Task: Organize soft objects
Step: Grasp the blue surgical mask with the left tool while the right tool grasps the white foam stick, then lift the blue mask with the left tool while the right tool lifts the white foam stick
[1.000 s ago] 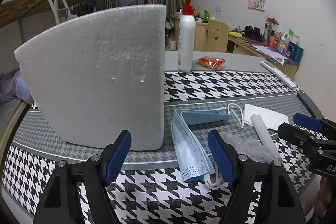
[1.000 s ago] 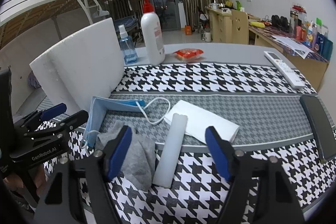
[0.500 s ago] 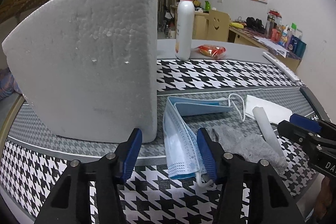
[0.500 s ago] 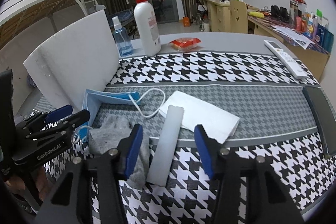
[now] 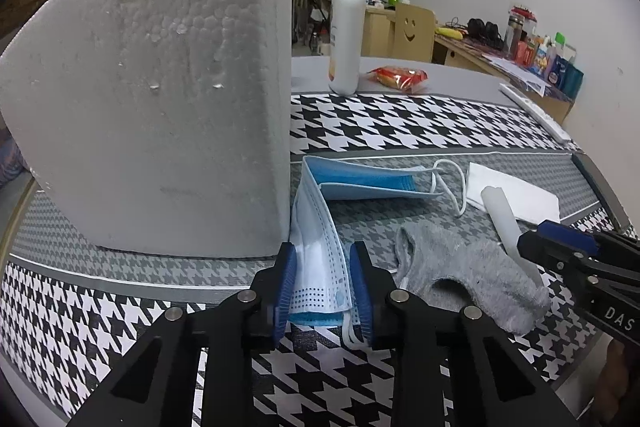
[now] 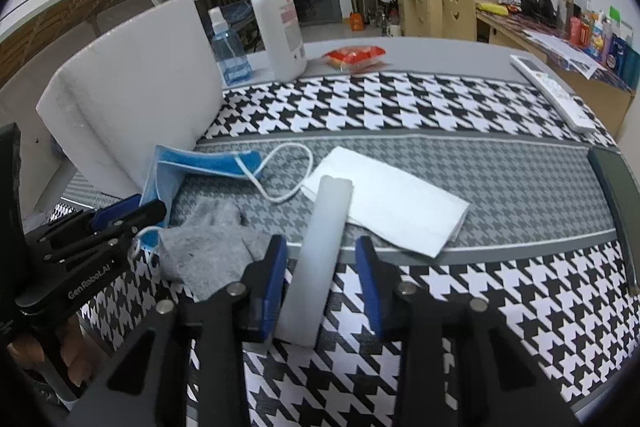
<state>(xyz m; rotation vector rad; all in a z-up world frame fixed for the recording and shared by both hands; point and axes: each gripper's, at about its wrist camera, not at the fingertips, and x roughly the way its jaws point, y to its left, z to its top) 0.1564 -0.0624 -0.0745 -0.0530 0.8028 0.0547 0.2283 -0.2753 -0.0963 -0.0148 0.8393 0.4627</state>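
Left gripper (image 5: 323,283) straddles the near end of the blue face mask (image 5: 320,267); jaws closing, mask between the pads, pads look just at its edges, not clearly pinching yet. Right gripper (image 6: 320,287) straddles the white foam strip (image 6: 320,259); jaws closing, left pad near touching, gap on the right pad side, so not clamped. Mask lies folded on the houndstooth tablecloth (image 5: 400,115), just beside the upright styrofoam block (image 5: 160,87). Grey sock (image 5: 460,271) sits between mask and strip; the strip's far end rests on a white tissue (image 6: 384,203).

Risks, as I judge them: the left pads may catch only the top mask layer or an ear loop (image 5: 448,183), so the rest trails and drags the sock. The left pad sits close to the block, and a lift could tip it. The right grip is off-centre, so the strip may twist or slip out, or pull the tissue along.

Versus a second ago: both jaws stood much wider and both cameras sat further back; now they are closer in and lower over the items. Objects themselves unmoved.
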